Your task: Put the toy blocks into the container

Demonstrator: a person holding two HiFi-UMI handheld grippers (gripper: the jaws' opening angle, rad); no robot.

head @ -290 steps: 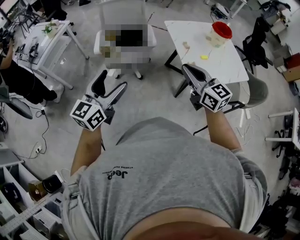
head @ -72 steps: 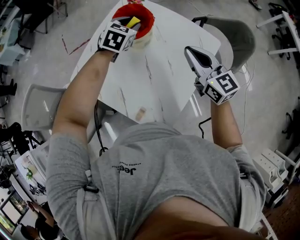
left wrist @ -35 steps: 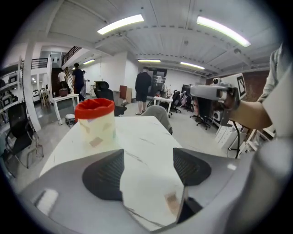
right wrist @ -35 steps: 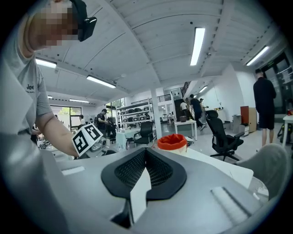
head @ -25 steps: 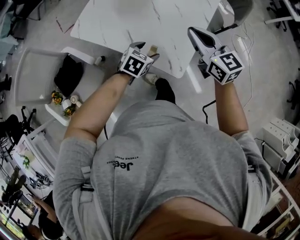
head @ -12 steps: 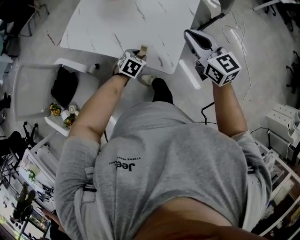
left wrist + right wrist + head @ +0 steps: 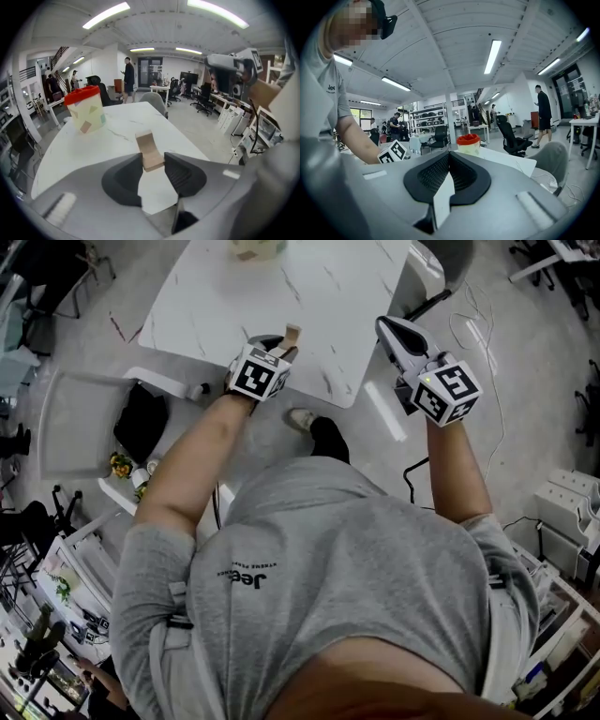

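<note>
Wooden block (image 7: 149,151) points lengthwise forward, seemingly upward.

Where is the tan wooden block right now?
In the left gripper view, the tan block is pinched between the fingers of the left gripper over the white table's near edge, with the red-lidded container farther back on its left.

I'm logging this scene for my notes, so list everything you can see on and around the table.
table: one, white, in front of the person
container: one, pale with red top, table's far end
toy block: one, tan, in the left gripper's jaws
chairs: two by the table, grey, left side and far side
bag: one, black, on the left chair
left gripper: one, grey, jaws just closed on the toy block
right gripper: one, grey, jaws together, empty, right of the table
</note>
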